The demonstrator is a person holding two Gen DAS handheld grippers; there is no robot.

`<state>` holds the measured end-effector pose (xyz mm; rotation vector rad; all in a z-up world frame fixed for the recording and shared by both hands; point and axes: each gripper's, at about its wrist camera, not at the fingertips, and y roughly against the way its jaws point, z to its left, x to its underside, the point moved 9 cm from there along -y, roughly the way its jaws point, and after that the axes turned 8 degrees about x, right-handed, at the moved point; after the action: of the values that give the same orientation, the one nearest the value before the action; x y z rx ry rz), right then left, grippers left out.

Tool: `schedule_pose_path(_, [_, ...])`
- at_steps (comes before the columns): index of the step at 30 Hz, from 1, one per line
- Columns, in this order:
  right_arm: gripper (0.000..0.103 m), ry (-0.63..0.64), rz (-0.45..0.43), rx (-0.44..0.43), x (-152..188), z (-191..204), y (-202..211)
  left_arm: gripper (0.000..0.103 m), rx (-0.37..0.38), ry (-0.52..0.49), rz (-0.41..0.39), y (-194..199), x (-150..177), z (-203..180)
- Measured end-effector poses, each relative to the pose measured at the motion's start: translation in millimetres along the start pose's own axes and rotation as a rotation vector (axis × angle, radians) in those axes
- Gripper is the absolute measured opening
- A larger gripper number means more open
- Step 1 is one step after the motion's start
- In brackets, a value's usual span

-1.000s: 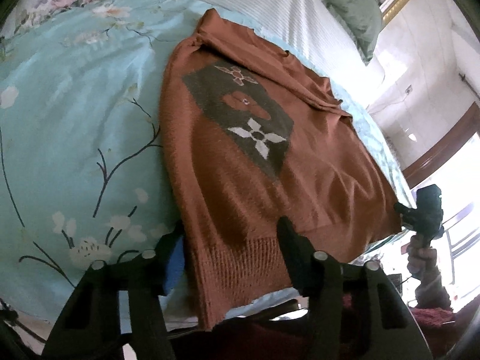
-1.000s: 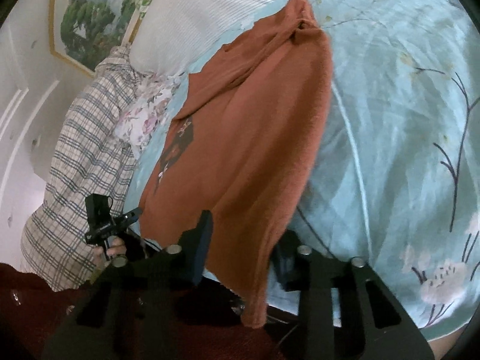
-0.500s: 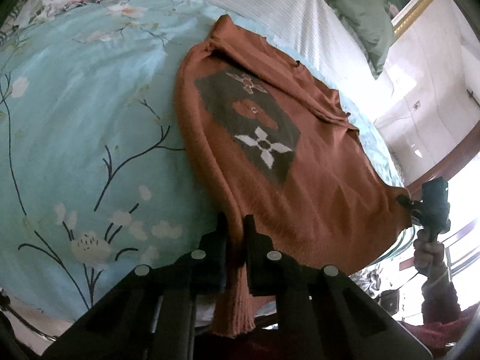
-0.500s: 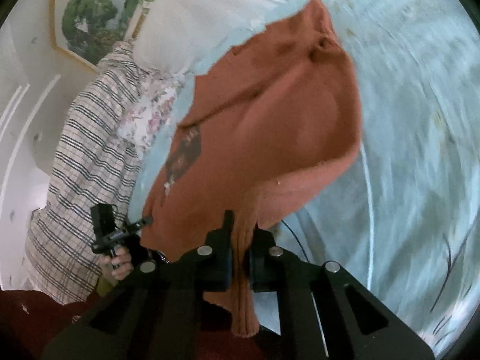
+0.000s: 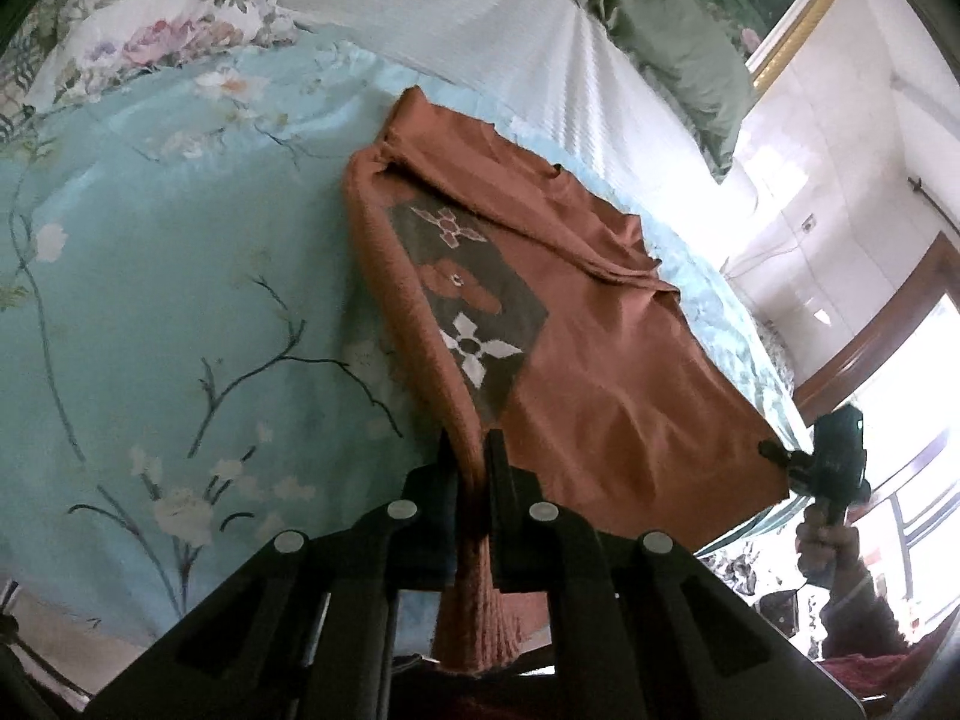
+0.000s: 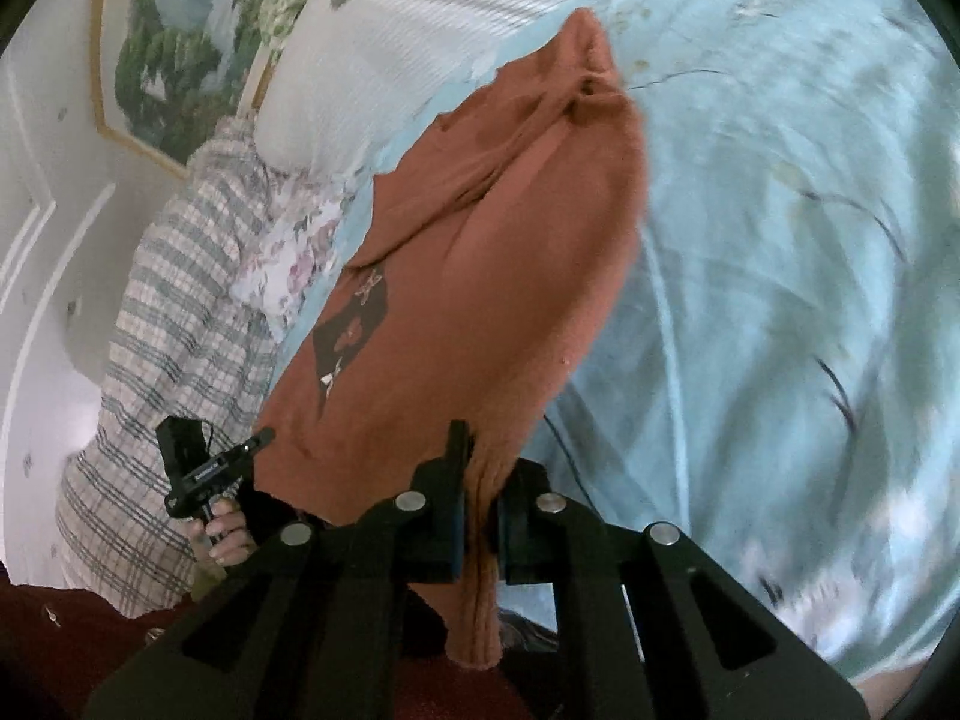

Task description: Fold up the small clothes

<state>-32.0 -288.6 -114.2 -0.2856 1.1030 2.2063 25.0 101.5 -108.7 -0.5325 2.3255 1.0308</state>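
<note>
A small rust-orange knit sweater with a dark diamond patch and a white flower lies on the light-blue floral bedspread. My left gripper is shut on the ribbed hem at one bottom corner, and the hem hangs down between its fingers. In the right wrist view the same sweater stretches away from my right gripper, which is shut on the other bottom corner. Both corners are raised off the bed, so the hem is stretched between the grippers. Each view shows the other gripper, held by a hand, at the sweater's far corner.
A white ribbed pillow and a green pillow lie beyond the sweater. A plaid blanket and a floral cushion sit by the bed's edge. A framed landscape picture hangs on the wall.
Both grippers went from open around the hem to shut on it. They have since lifted their corners, and the sweater's bottom edge has risen off the bedspread.
</note>
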Motion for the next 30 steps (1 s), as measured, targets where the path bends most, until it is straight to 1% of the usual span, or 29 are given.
schedule_pose_path(3, [0.007,-0.057,-0.026,-0.038,9,-8,6,0.005,0.003,0.005,-0.017,10,-4,-1])
schedule_pose_path(6, [0.007,-0.065,-0.039,-0.06,12,-3,7,0.005,0.007,0.004,-0.031,18,-11,-5])
schedule_pose_path(9, [0.007,-0.067,-0.063,-0.088,5,5,14,0.004,0.017,0.011,-0.043,26,-17,-6])
schedule_pose_path(14, [0.007,-0.047,-0.096,-0.104,-15,15,22,0.004,0.034,0.029,-0.061,28,-33,-8])
schedule_pose_path(17, [0.007,-0.024,-0.126,-0.11,-41,24,22,0.004,0.063,0.039,-0.095,24,-55,-13])
schedule_pose_path(19, [0.007,-0.004,-0.16,-0.114,-69,30,21,0.004,0.068,0.037,-0.12,19,-75,-15])
schedule_pose_path(20, [0.007,0.003,-0.172,-0.112,-78,32,21,0.004,0.07,0.037,-0.134,14,-87,-16])
schedule_pose_path(22, [0.007,0.015,-0.2,-0.099,-108,36,17,0.004,0.071,0.031,-0.156,3,-114,-18])
schedule_pose_path(25, [0.007,0.054,-0.224,-0.026,-159,39,1,0.004,0.026,-0.007,-0.185,-15,-151,-21])
schedule_pose_path(26, [0.007,0.058,-0.225,-0.012,-169,39,-4,0.004,0.003,-0.01,-0.189,-23,-167,-18])
schedule_pose_path(28, [0.007,0.047,-0.218,0.023,-200,35,-21,0.004,-0.028,0.002,-0.19,-41,-193,-9])
schedule_pose_path(30, [0.007,0.037,-0.212,0.043,-223,29,-35,0.004,-0.064,0.015,-0.191,-59,-219,3])
